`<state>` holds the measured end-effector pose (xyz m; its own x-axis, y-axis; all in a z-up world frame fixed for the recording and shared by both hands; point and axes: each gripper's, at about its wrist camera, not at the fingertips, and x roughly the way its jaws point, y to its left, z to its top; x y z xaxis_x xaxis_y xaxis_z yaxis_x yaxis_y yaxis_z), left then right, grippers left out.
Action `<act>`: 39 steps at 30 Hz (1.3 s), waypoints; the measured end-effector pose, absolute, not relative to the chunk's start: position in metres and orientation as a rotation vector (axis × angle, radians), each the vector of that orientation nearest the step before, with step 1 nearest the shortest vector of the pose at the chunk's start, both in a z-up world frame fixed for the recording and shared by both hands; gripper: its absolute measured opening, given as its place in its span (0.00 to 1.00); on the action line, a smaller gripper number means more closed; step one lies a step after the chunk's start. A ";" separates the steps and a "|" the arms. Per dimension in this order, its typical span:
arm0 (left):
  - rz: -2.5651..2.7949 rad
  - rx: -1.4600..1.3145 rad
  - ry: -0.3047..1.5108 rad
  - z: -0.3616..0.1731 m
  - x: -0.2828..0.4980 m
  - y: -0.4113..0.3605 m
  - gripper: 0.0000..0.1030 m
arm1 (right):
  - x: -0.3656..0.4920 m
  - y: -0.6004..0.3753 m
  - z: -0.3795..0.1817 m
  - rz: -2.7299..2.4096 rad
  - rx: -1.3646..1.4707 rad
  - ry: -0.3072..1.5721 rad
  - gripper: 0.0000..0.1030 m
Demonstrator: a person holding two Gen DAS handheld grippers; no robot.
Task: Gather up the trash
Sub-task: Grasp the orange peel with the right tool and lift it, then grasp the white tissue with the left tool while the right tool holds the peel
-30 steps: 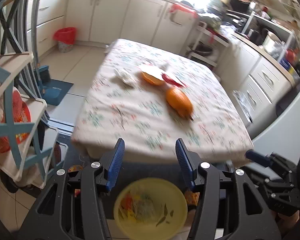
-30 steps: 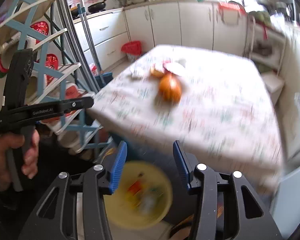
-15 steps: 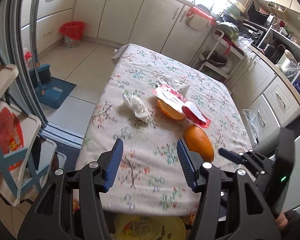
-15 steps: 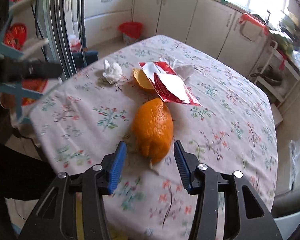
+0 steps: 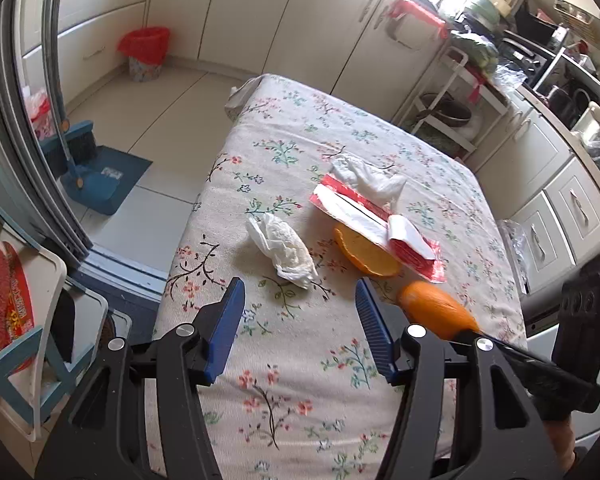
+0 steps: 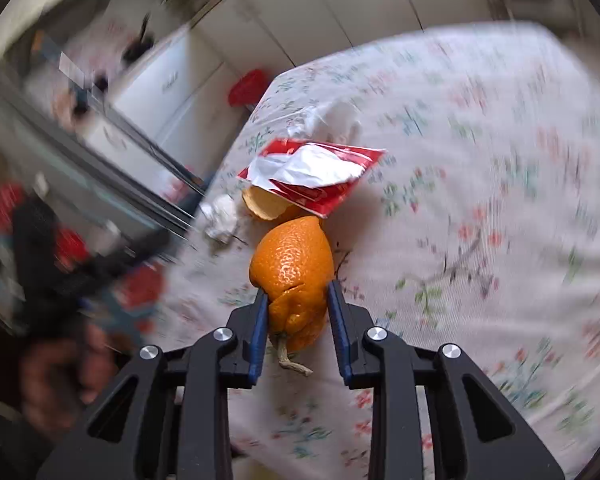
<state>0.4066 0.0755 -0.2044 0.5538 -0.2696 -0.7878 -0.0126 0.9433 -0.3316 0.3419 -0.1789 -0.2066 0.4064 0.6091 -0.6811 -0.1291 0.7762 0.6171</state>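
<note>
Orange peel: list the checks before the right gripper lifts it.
1. Peel between the right gripper's pads: ok.
2. Grip settled: not ok, jaws closing.
3. Pads pressing on both sides: cannot tell.
4. Wrapper clear of the peel: ok.
5. Left gripper out of the way: ok, open, short of the tissue.
6. View sharp enough to judge: not ok, edges blurred.

orange peel, large: whole domed shell, stem end nearest, between closing right hand-held gripper pads | peel half: cup-up on worktop, partly under wrapper | red-white wrapper: torn open, flat | crumpled tissue: left of peel half | second tissue: just behind wrapper
</note>
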 end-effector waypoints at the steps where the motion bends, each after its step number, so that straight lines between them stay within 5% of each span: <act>1: -0.153 -0.314 0.981 -0.206 0.409 0.075 0.53 | 0.341 -0.185 -0.210 0.506 0.587 1.070 0.28; 5: -0.138 -0.283 0.999 -0.214 0.423 0.069 0.55 | 0.336 -0.197 -0.222 0.498 0.716 1.112 0.46; 10: -0.124 -0.264 1.016 -0.222 0.436 0.064 0.55 | 0.337 -0.199 -0.213 0.425 0.657 1.057 0.47; 19: -0.128 -0.250 1.013 -0.228 0.448 0.062 0.55 | 0.352 -0.197 -0.217 0.410 0.592 1.061 0.19; 22: -0.141 -0.258 1.008 -0.229 0.451 0.062 0.44 | 0.348 -0.206 -0.211 0.407 0.608 1.021 0.15; 24: -0.155 -0.263 1.013 -0.230 0.453 0.062 0.24 | 0.345 -0.208 -0.200 0.411 0.594 0.968 0.15; 27: -0.179 -0.253 1.015 -0.230 0.452 0.059 0.11 | 0.339 -0.201 -0.183 0.363 0.458 0.915 0.13; 39: -0.235 -0.217 0.967 -0.210 0.429 0.048 0.02 | 0.327 -0.231 -0.179 0.346 0.507 0.874 0.13</act>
<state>0.4287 0.0484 -0.2105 0.5460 -0.2928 -0.7849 0.1007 0.9531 -0.2855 0.3273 -0.2312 -0.1793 0.5988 0.4848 -0.6375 -0.0822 0.8290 0.5532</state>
